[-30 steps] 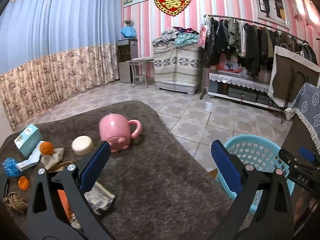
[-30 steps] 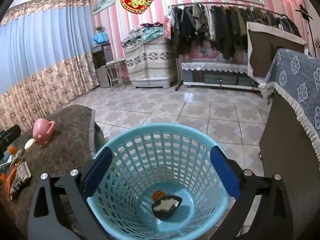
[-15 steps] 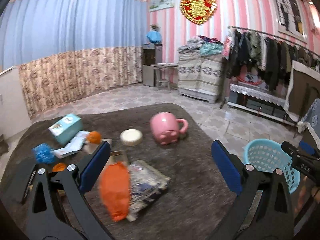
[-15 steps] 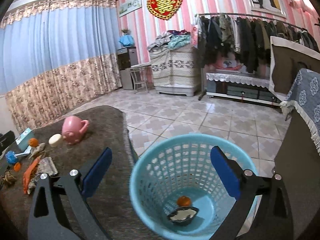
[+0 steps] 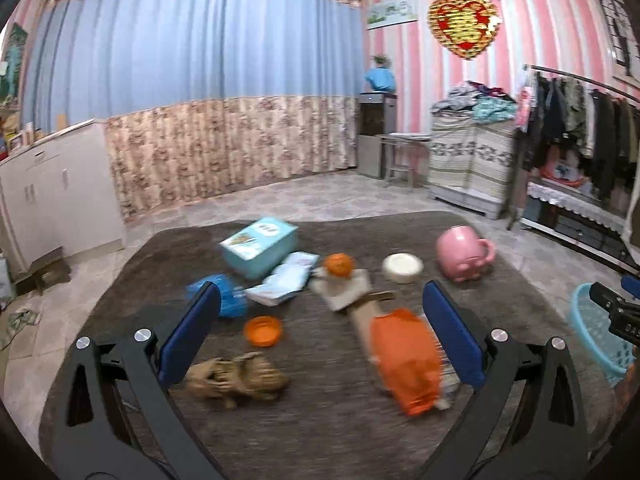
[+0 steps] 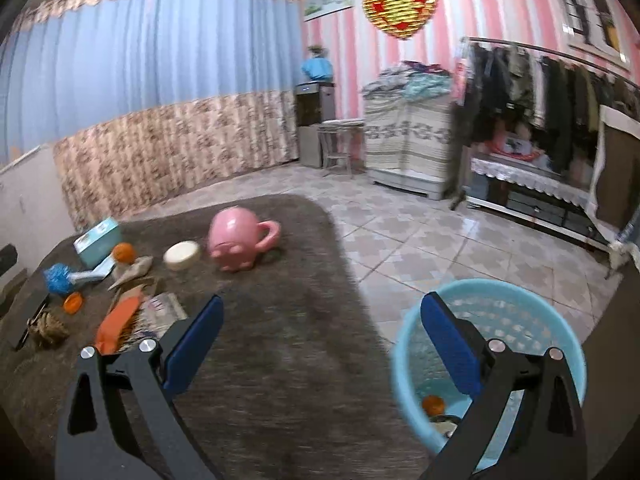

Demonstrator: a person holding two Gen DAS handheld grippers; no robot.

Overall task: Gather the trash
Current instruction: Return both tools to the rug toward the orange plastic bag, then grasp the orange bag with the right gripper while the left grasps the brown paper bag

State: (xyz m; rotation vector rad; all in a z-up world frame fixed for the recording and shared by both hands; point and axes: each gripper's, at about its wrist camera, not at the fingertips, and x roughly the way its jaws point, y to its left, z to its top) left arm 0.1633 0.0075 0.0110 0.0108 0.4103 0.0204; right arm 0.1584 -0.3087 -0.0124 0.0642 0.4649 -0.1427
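Trash lies spread on the brown table cover (image 5: pixel 320 420). In the left wrist view my left gripper (image 5: pixel 320 336) hangs open and empty above it. An orange wrapper (image 5: pixel 404 364) lies by its right finger, a brown crumpled scrap (image 5: pixel 236 374) by its left, and an orange cap (image 5: pixel 263 331) between them. Farther off lie a blue crumpled piece (image 5: pixel 230 298), a white packet (image 5: pixel 284 280) and an orange peel (image 5: pixel 339 265). My right gripper (image 6: pixel 322 320) is open and empty over the table's edge. The blue basket (image 6: pixel 480 286) stands on the floor under its right finger and holds an orange bit (image 6: pixel 433 404).
A pink mug (image 6: pixel 240 240), a white disc (image 6: pixel 182 255) and a teal box (image 5: pixel 260 246) stand on the far part of the table. Tiled floor (image 6: pixel 420 240) lies beyond. A clothes rack (image 6: pixel 540 92) and a covered cabinet (image 6: pixel 404 136) line the pink striped wall.
Both views swung left. The left gripper moved from the table's right part to above the trash pile. The right gripper drew back from over the basket toward the table edge.
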